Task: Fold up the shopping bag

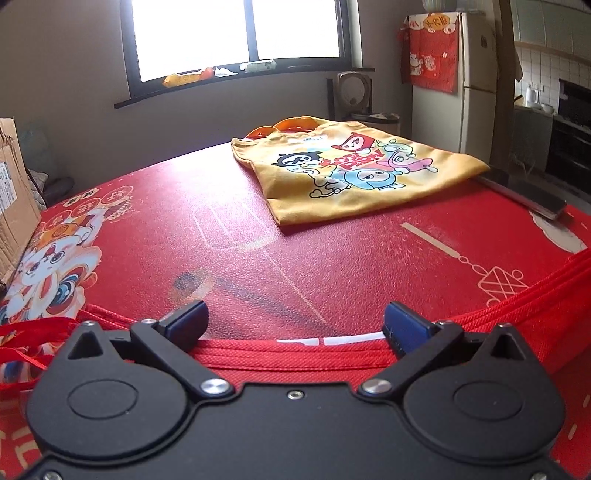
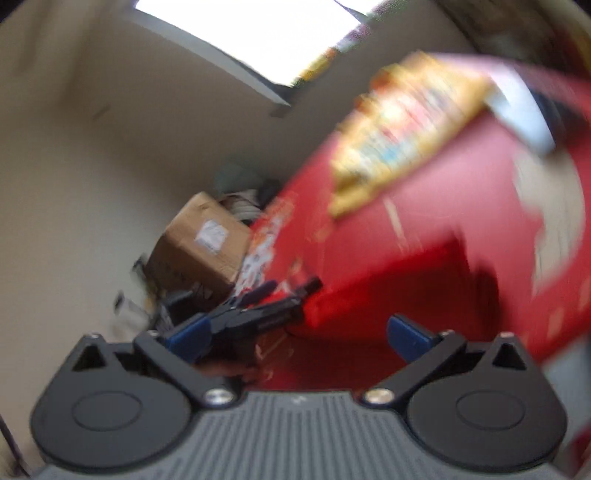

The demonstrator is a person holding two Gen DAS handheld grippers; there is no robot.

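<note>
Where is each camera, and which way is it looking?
Left wrist: sits on the left gripper, low over a red bag, looking across the red table at a yellow bag and window; its open fingers show.
Right wrist: sits on the right gripper, tilted sideways and blurred, looking along the table at a box and wall; its fingers are wide apart, nothing between them, and the other gripper shows beyond.
Both see: red table, yellow bag, box, window.

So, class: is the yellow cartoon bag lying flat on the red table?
Yes, the yellow cartoon bag lies spread flat on the red table.
</note>
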